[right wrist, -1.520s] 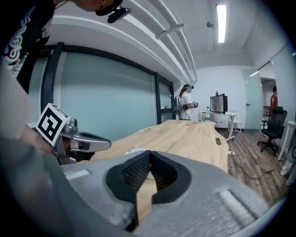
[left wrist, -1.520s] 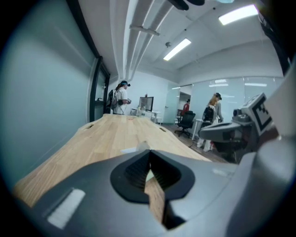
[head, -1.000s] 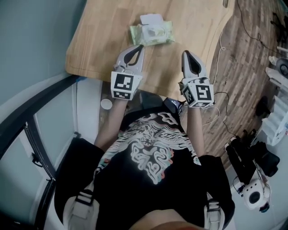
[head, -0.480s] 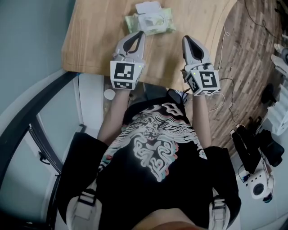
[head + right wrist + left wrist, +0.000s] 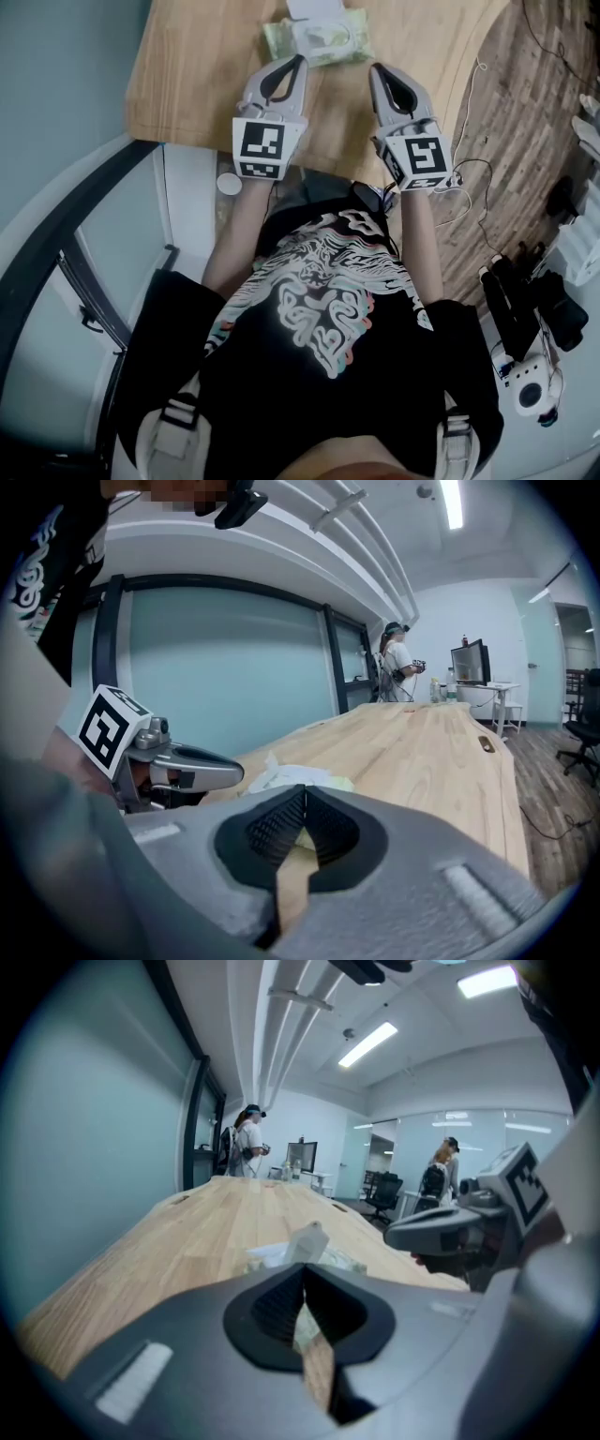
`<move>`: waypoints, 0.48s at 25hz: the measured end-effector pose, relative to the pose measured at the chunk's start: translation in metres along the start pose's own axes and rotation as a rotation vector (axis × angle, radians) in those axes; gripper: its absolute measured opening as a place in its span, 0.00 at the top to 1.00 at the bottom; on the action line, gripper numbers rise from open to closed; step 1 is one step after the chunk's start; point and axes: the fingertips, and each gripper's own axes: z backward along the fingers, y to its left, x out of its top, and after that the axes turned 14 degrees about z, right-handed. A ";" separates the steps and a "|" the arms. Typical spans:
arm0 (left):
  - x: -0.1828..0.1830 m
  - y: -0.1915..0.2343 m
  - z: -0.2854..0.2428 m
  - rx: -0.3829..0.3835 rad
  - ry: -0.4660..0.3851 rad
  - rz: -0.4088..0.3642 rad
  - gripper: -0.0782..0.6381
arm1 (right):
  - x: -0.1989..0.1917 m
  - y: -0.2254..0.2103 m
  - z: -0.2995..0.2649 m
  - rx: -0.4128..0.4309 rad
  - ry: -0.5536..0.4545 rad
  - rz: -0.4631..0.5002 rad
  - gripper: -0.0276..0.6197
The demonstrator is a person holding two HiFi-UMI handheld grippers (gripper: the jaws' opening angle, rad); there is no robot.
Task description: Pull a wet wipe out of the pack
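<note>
Wet wipe pack (image 5: 319,39): pale green, lying flat on the wooden worktop (image 5: 202,66), a white piece standing up on top.
Left gripper (image 5: 297,64): fingers pressed together, empty, tips just short of the pack.
Right gripper (image 5: 375,71): fingers together, empty, near the pack's right corner.

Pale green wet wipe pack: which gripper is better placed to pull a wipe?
Probably left: the left gripper points at the middle of the pack, the right gripper at its right corner.
</note>
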 end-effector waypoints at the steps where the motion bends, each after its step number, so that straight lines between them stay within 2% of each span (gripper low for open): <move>1: -0.001 0.001 -0.001 0.001 0.001 -0.005 0.91 | 0.001 0.004 -0.004 0.016 0.004 0.017 0.96; 5: -0.004 0.002 -0.008 0.001 0.009 -0.018 0.91 | 0.002 0.014 -0.018 0.056 0.017 0.075 0.96; 12: -0.006 0.001 -0.019 -0.005 0.031 -0.038 0.90 | -0.004 0.018 -0.035 0.075 0.062 0.146 0.95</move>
